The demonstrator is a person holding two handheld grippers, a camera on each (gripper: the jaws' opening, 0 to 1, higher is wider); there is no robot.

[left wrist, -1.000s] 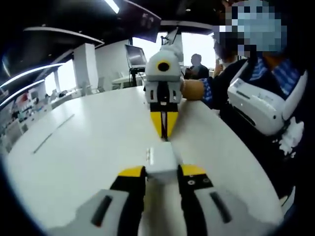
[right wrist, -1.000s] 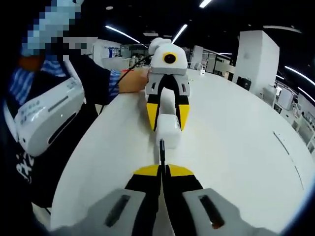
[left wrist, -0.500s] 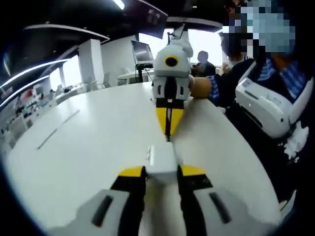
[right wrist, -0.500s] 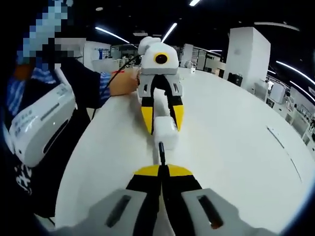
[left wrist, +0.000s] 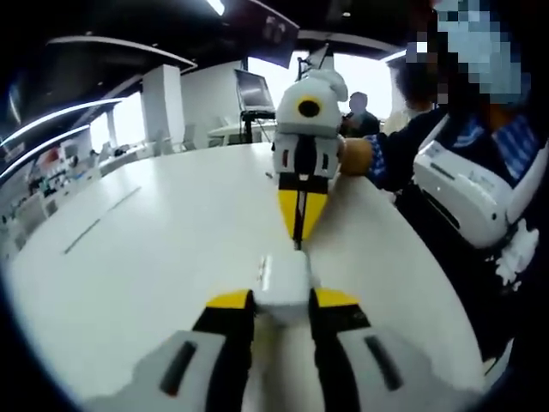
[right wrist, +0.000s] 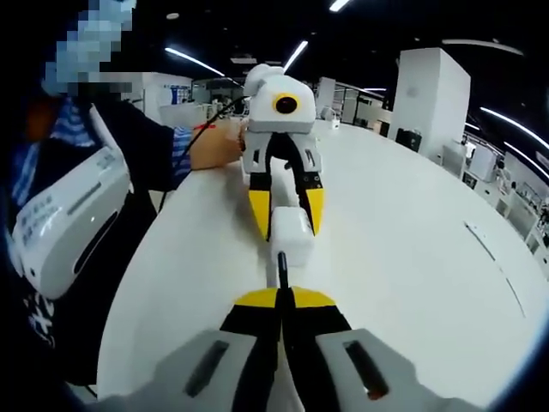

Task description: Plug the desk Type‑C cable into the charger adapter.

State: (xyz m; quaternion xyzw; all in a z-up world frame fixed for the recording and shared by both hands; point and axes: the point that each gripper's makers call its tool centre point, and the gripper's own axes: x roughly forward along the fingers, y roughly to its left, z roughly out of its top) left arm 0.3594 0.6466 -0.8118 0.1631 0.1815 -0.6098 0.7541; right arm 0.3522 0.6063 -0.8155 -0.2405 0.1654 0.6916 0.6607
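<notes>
A white charger adapter (left wrist: pixel 283 279) sits between the yellow-tipped jaws of my left gripper (left wrist: pixel 283 299), which is shut on it just above the white table. Facing it, my right gripper (left wrist: pixel 298 232) points at the adapter's front face with its jaws together. In the right gripper view my right gripper (right wrist: pixel 281 296) is shut on the black Type-C plug (right wrist: pixel 281 268). The plug's tip reaches the near face of the adapter (right wrist: pixel 290 236), held by the left gripper (right wrist: pixel 286 206). I cannot tell whether the plug is in the port.
The large white table (left wrist: pixel 154 249) curves away, with its edge near the person (left wrist: pixel 467 184) standing beside it. A hand (right wrist: pixel 214 146) grips the left gripper's handle. A monitor (left wrist: pixel 259 90) and a seated person (left wrist: pixel 360 112) are far behind.
Both grippers stay face to face with the plug tip close to the adapter. In the left gripper view the right gripper has drifted slightly to the right.
</notes>
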